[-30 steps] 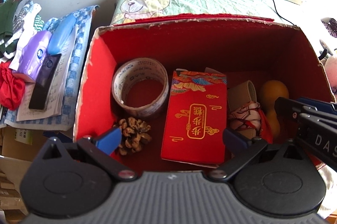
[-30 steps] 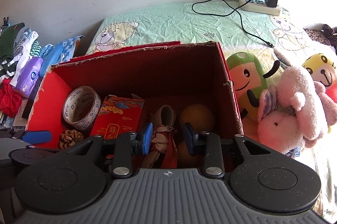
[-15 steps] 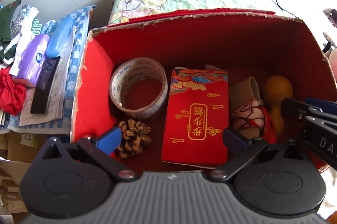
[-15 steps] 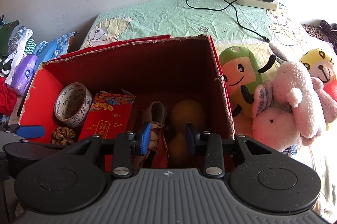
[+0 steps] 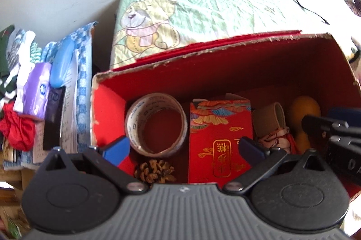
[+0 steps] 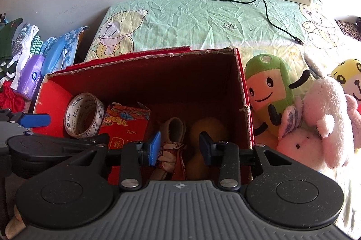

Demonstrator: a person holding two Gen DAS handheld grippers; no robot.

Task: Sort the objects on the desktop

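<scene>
A bed with a pale green bear-print sheet (image 6: 203, 21) carries the open red cardboard box (image 5: 108, 104). Inside lie a clear tape roll (image 5: 156, 124), red gift envelope (image 5: 220, 138), pine cone (image 5: 154, 170) and yellow gourd (image 5: 303, 113), apparently sorted. The left gripper (image 5: 183, 147) gapes wide and empty; the right gripper (image 6: 180, 145) hovers half-open, holding nothing. Plush toys (image 6: 320, 118) remain outside.

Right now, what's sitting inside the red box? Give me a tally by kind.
Inside the red box:
Tape roll: 1
Red envelope pack: 1
Pine cone: 1
Cloth-wrapped bundle: 1
Yellow gourd: 1
Total: 5
</scene>
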